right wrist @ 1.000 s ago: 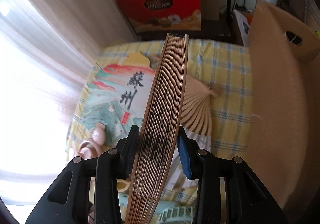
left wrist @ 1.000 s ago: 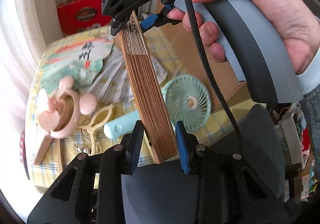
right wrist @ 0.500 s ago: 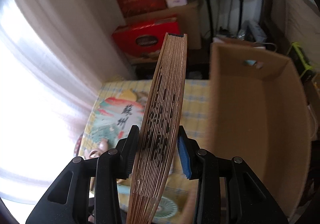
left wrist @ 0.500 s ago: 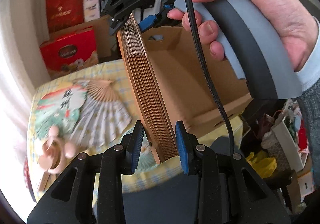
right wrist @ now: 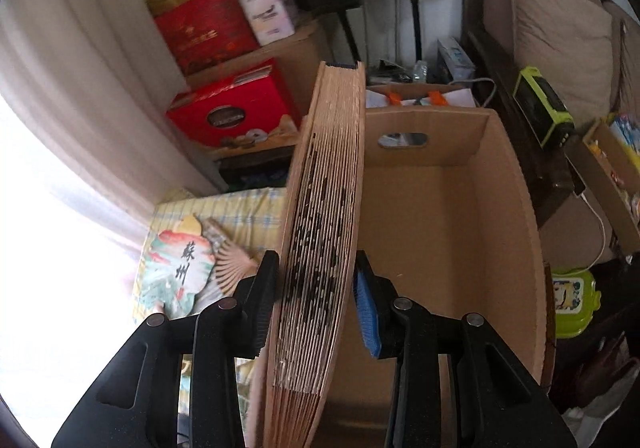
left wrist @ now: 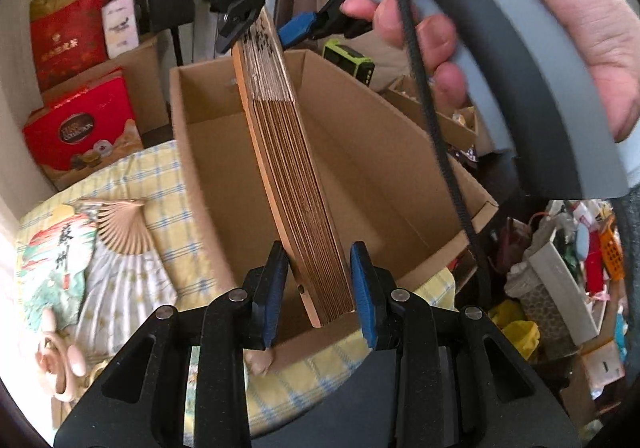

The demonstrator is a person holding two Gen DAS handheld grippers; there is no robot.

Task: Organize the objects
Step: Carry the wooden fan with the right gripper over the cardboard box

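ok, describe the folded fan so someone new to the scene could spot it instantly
Start at the big open cardboard box beside the yellow checked cloth. Held in the air over the box is the folded fan, a closed stack of brown wooden slats, gripped at one end by the left tool and at the other by the right tool. Unlike the open fans lying spread on the cloth, it is shut and shows black calligraphy along its paper edge.

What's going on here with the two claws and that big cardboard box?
A person is tidying up. Both claws hold one folded wooden fan by opposite ends: the left claw at its pivot end, the right claw at the other. The fan hangs over the open cardboard box, not yet lowered in. Two open fans lie on the checked cloth.
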